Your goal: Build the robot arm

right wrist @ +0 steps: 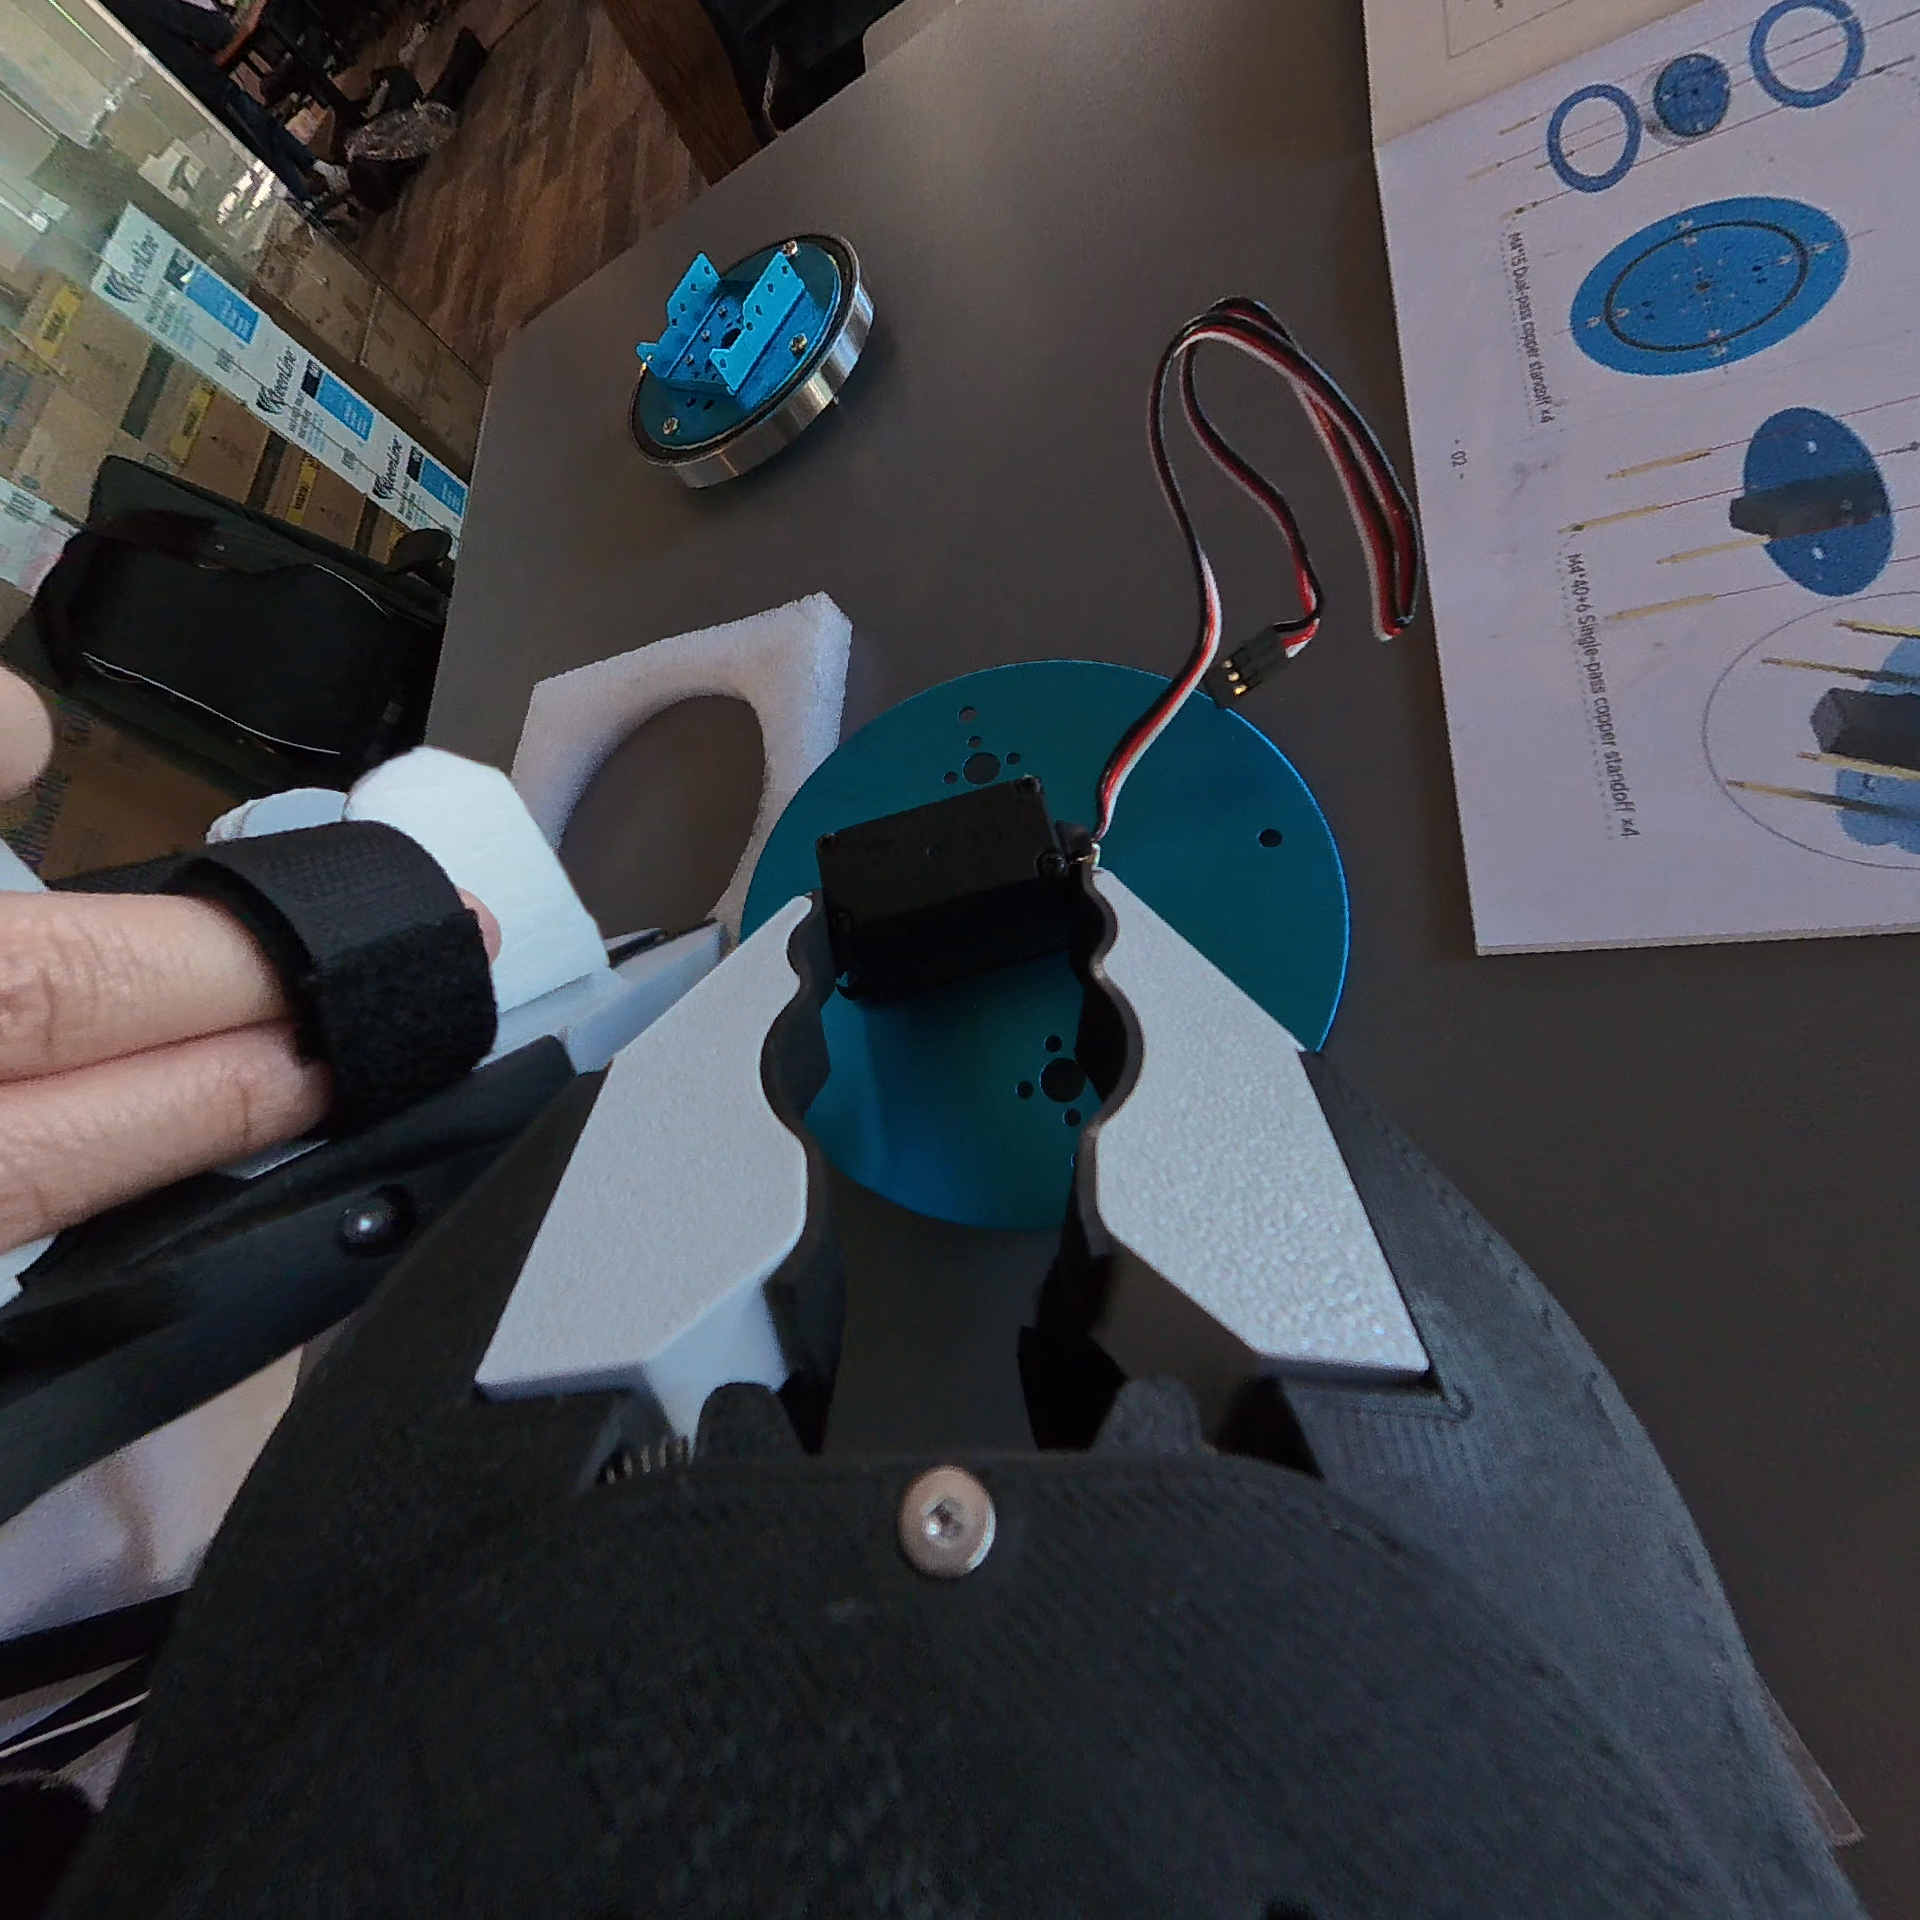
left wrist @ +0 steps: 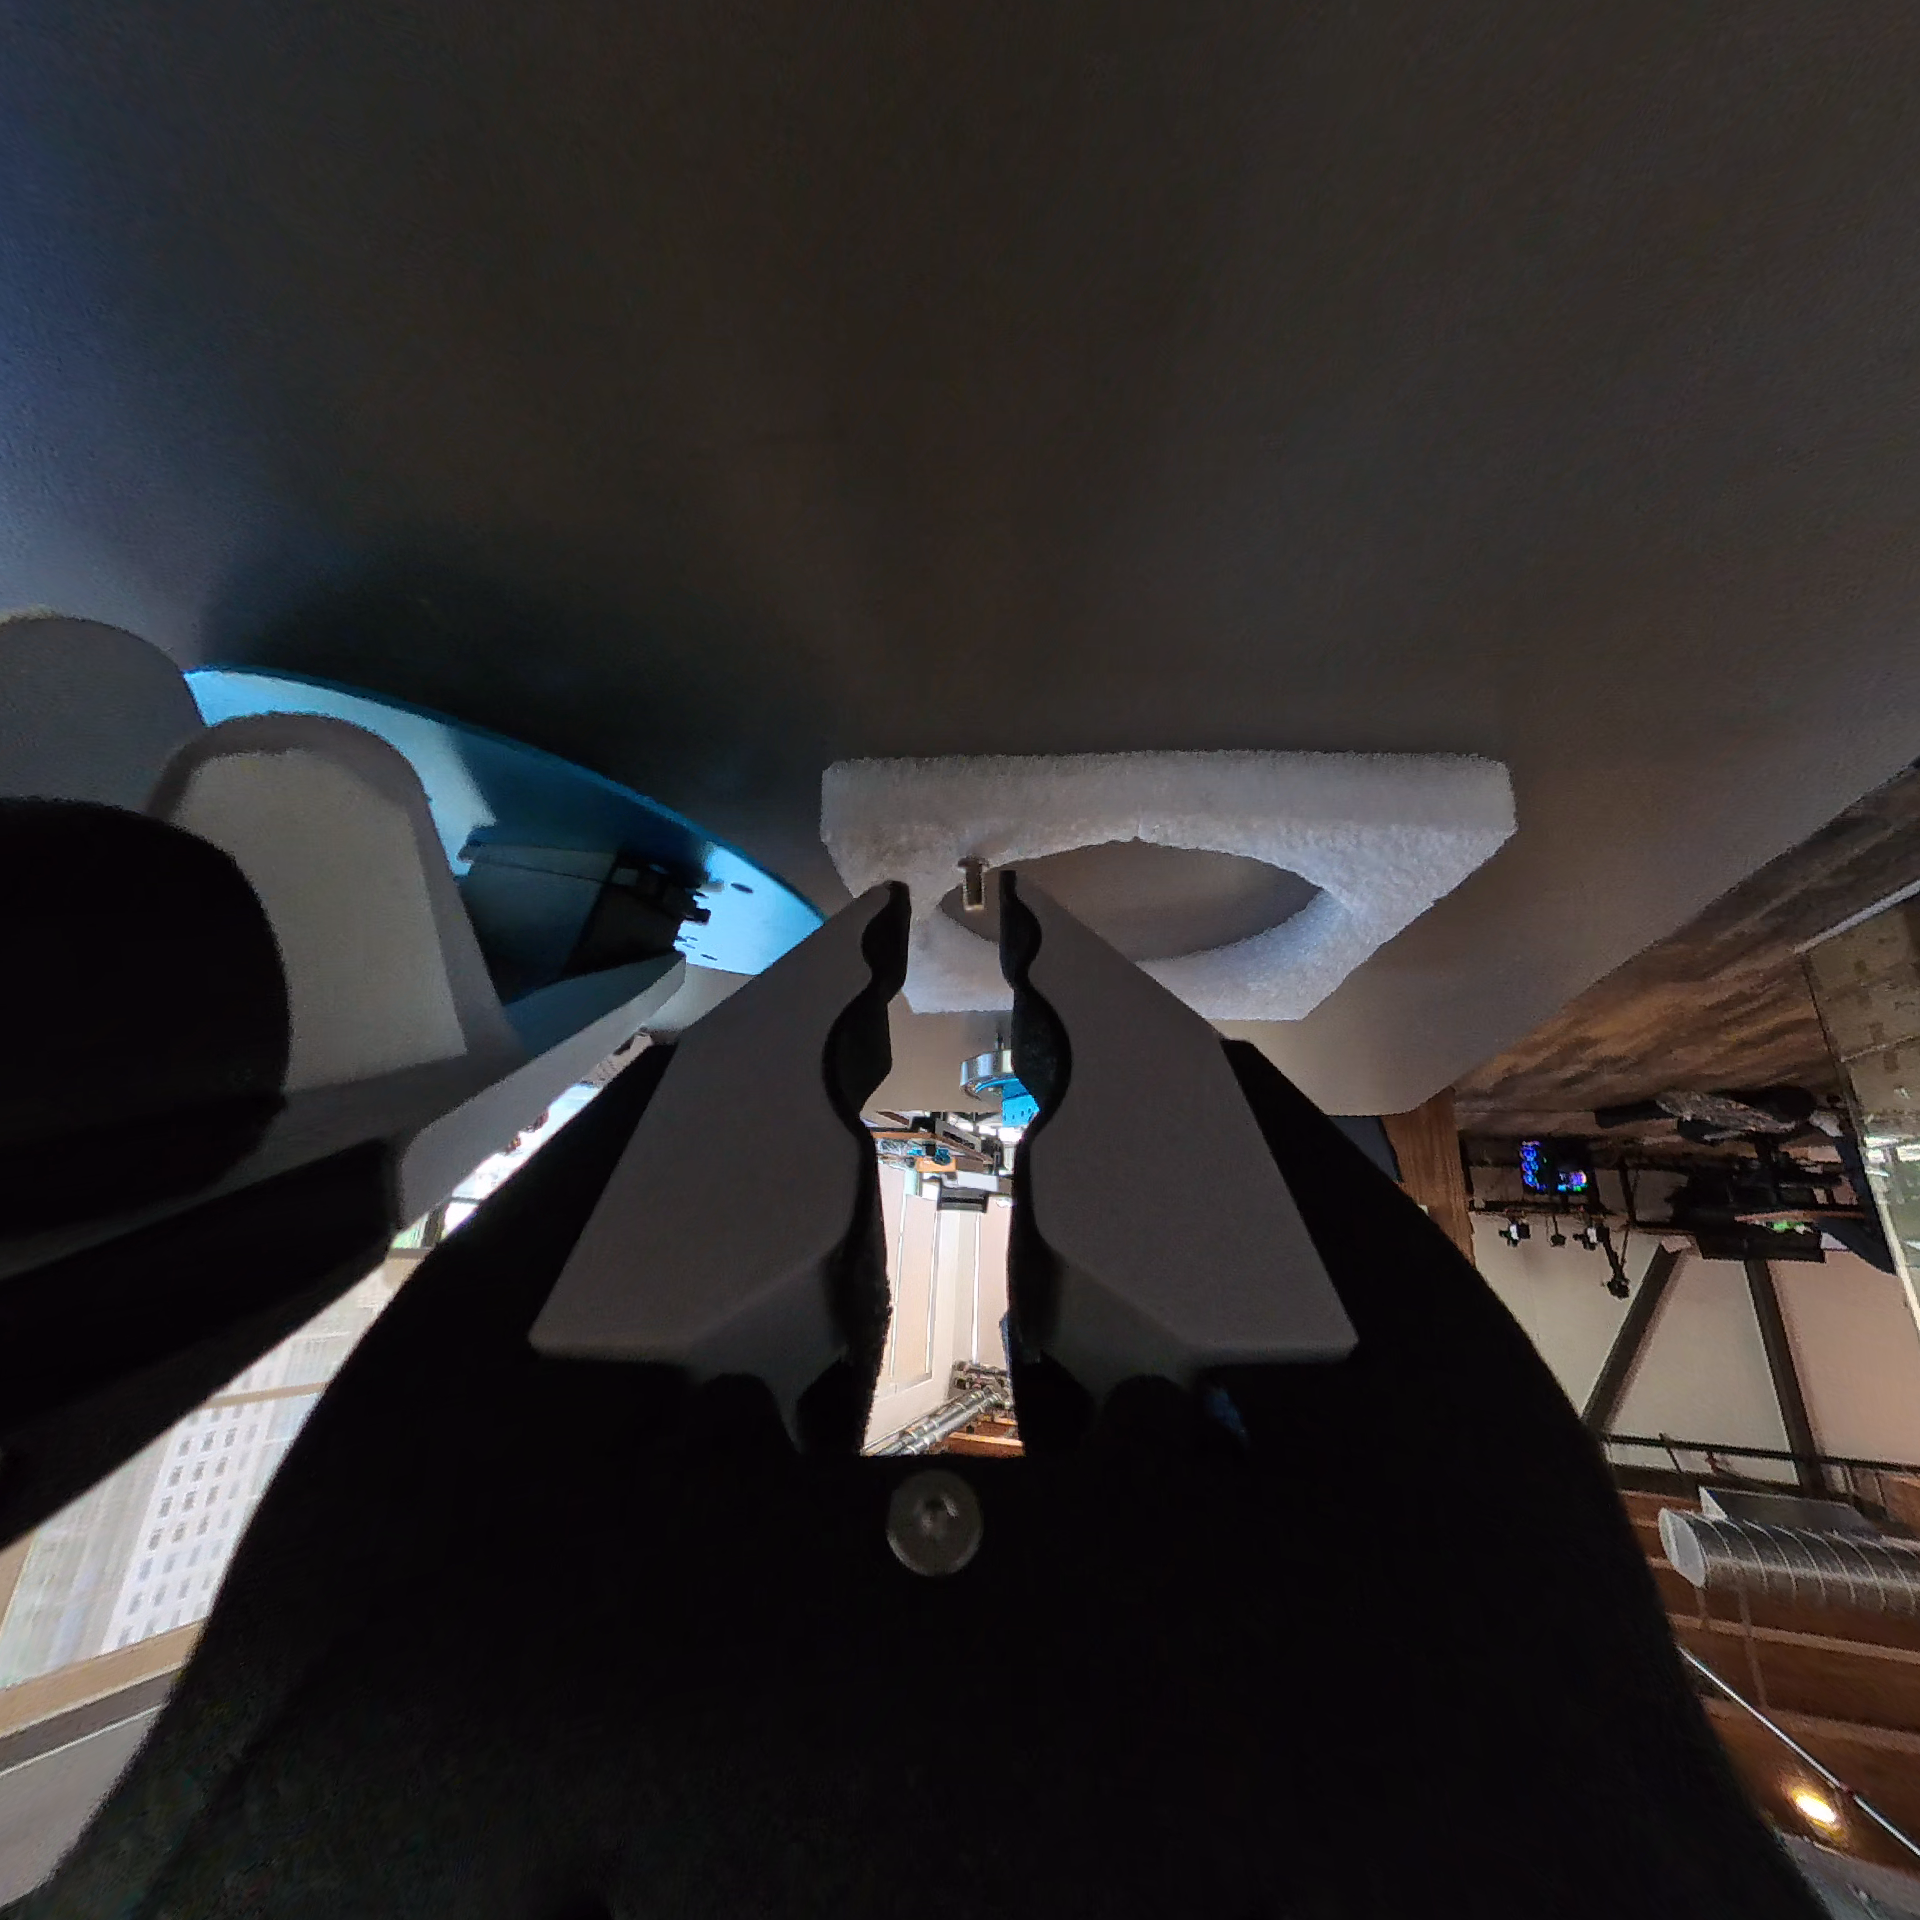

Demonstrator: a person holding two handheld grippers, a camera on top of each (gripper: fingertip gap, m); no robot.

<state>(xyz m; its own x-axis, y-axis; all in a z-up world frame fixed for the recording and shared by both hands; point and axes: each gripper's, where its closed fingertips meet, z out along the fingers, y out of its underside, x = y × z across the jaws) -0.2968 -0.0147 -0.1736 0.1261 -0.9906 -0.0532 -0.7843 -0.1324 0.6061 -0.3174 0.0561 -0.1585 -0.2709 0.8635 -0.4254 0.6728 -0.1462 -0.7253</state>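
In the left wrist view, which is upside down, my left gripper [left wrist: 954, 891] has its tips a narrow gap apart at the rim of a white foam block [left wrist: 1195, 821] with a round hole. A small silver screw [left wrist: 971, 885] stands between the tips, close to one fingertip. In the right wrist view my right gripper [right wrist: 954, 896] is shut on a black servo motor [right wrist: 945, 883] that rests on a blue round plate [right wrist: 1226, 935]. The servo's red, white and black cable [right wrist: 1288, 499] loops away over the table. The left gripper's white fingers [right wrist: 457, 831], held by a hand, are beside the foam block [right wrist: 790, 665].
A blue bracket assembly on a silver bearing ring [right wrist: 743, 358] stands at the far side of the dark table [right wrist: 1039, 312]. A printed sheet with assembly pictures [right wrist: 1662, 582] lies on the right. A black bag [right wrist: 229, 644] sits off the table's left edge.
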